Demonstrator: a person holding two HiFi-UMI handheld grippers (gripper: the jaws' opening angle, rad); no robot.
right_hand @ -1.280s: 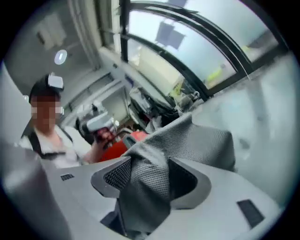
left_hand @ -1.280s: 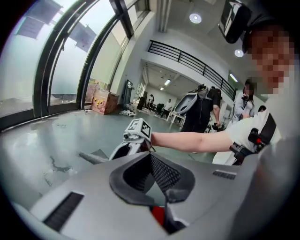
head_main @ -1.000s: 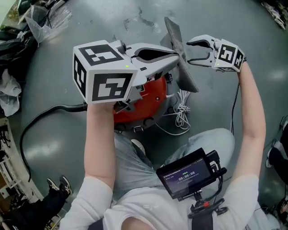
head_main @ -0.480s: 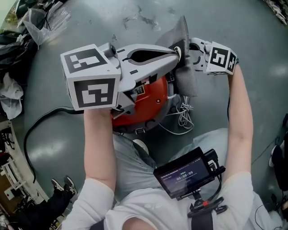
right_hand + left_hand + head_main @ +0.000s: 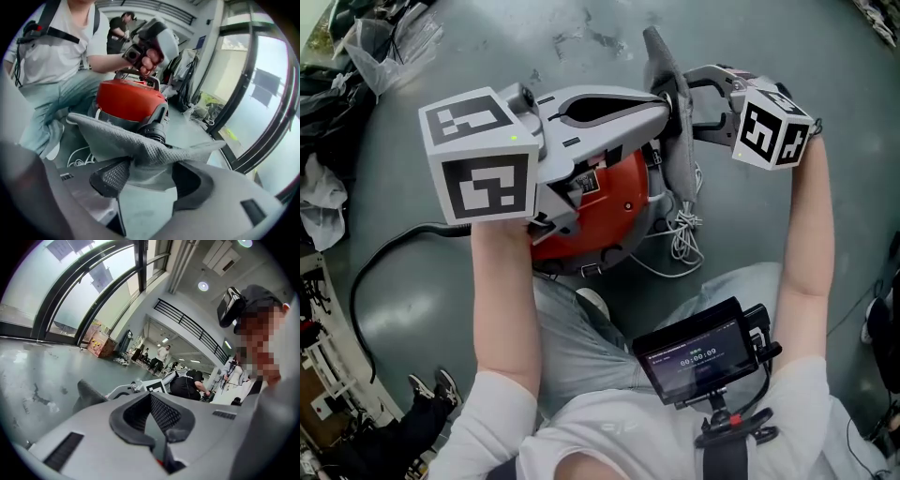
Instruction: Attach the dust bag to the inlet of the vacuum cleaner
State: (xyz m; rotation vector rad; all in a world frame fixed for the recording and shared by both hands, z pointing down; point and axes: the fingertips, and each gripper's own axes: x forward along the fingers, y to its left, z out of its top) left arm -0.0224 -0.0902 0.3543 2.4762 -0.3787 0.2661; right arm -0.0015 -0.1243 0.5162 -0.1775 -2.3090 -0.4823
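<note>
The grey fabric dust bag (image 5: 677, 141) stands edge-on above the red vacuum cleaner (image 5: 605, 202). My left gripper (image 5: 667, 105) reaches in from the left, its tips closed together on the bag's edge. In the left gripper view the tips of my left gripper (image 5: 151, 397) meet, and the dust bag (image 5: 89, 392) shows beside them. My right gripper (image 5: 689, 101) comes from the right, open, one jaw on each side of the bag. In the right gripper view the dust bag (image 5: 140, 143) drapes across my right gripper (image 5: 152, 176), with the black inlet (image 5: 157, 126) and the red vacuum cleaner (image 5: 129, 98) just behind.
A coiled white cord (image 5: 680, 234) lies right of the vacuum and a black hose (image 5: 389, 248) curves over the grey floor at left. Plastic bags and clutter (image 5: 380, 42) fill the top left corner. A small screen (image 5: 703, 356) hangs at the person's chest, above their knees.
My right gripper, which stood open clear of the bag, has closed in and now straddles it. The bag has swung from tilted flat back to edge-on. The left gripper shifted slightly.
</note>
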